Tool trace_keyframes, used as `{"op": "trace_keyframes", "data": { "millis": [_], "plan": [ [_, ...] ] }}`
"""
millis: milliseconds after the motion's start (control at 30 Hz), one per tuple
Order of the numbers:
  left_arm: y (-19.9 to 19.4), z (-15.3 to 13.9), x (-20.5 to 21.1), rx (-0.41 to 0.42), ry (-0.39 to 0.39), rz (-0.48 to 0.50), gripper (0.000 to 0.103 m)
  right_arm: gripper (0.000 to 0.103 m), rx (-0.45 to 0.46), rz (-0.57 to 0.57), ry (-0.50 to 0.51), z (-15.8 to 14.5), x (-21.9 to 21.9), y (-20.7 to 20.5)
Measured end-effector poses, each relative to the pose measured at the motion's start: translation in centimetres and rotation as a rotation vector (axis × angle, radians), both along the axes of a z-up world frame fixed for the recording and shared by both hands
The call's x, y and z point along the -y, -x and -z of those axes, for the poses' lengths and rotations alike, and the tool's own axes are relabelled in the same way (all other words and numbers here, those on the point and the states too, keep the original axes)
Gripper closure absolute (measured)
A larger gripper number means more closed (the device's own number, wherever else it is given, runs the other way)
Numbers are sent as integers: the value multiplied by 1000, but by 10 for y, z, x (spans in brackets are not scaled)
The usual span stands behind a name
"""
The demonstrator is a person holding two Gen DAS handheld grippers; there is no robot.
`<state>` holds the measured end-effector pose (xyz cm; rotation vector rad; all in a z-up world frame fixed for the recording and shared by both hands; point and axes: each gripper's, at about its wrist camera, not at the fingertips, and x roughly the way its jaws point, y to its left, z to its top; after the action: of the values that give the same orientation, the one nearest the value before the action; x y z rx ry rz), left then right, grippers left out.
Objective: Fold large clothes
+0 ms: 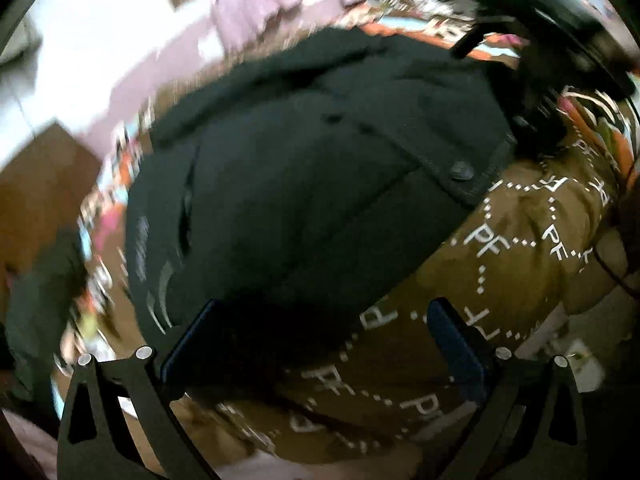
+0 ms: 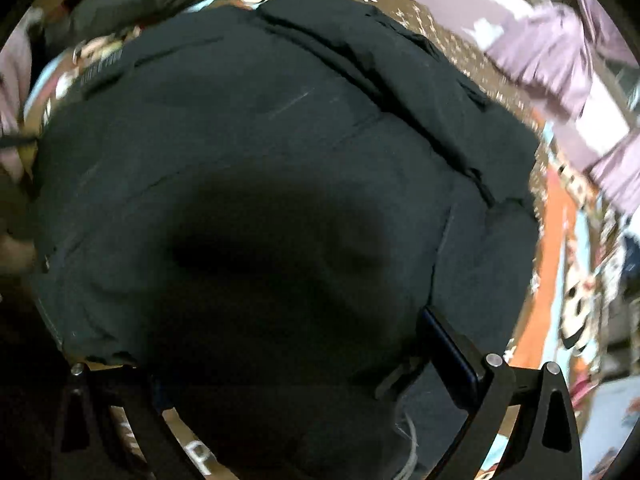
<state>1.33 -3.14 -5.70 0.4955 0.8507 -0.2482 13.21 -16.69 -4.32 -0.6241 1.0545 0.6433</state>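
A large black jacket (image 1: 312, 168) lies spread on a brown blanket (image 1: 520, 248) printed with white "PF" letters. A snap button (image 1: 460, 170) shows on the jacket's front edge. My left gripper (image 1: 320, 344) is open just above the jacket's near edge, where it meets the blanket, and holds nothing. The right gripper (image 1: 536, 92) shows blurred at the jacket's far right edge. In the right wrist view the jacket (image 2: 280, 140) fills the frame. There my right gripper (image 2: 288, 360) stands wide open low over the cloth. Its right finger (image 2: 452, 352) shows; black fabric hides the left one.
A colourful cartoon-print sheet (image 2: 560, 260) lies under the blanket and jacket. Pale purple cloth (image 1: 256, 4) hangs beyond the bed. A dark green garment (image 2: 120, 0) sits past the jacket's far corner. Brown wooden furniture (image 1: 36, 184) is at the left.
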Motion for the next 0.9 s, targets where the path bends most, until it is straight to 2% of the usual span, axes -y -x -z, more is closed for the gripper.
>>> {"op": "trace_keyframes", "data": {
  "millis": [133, 300, 467, 533, 633, 733, 800, 900],
  "plan": [
    [2, 5, 5, 49, -87, 40, 2, 2, -72, 71, -99, -21, 1, -16],
    [-3, 15, -4, 37, -132, -29, 2, 2, -142, 135, -190, -36, 7, -44],
    [-19, 24, -19, 42, -105, -54, 2, 2, -189, 187, -239, -45, 8, -65],
    [-19, 24, -20, 50, -105, -52, 2, 2, -197, 187, -242, -45, 7, -67],
    [-17, 34, -14, 39, -163, -16, 2, 2, -203, 165, -227, -42, 5, -60],
    [-14, 46, -14, -17, -165, 21, 2, 2, -228, 149, -210, -32, 9, -58],
    [-15, 59, -12, -39, -226, 33, 2, 2, -250, 143, -198, -24, 12, -55],
    [-16, 75, -8, -29, -337, 39, 2, 2, -276, 136, -182, -13, 17, -51]
  ]
}}
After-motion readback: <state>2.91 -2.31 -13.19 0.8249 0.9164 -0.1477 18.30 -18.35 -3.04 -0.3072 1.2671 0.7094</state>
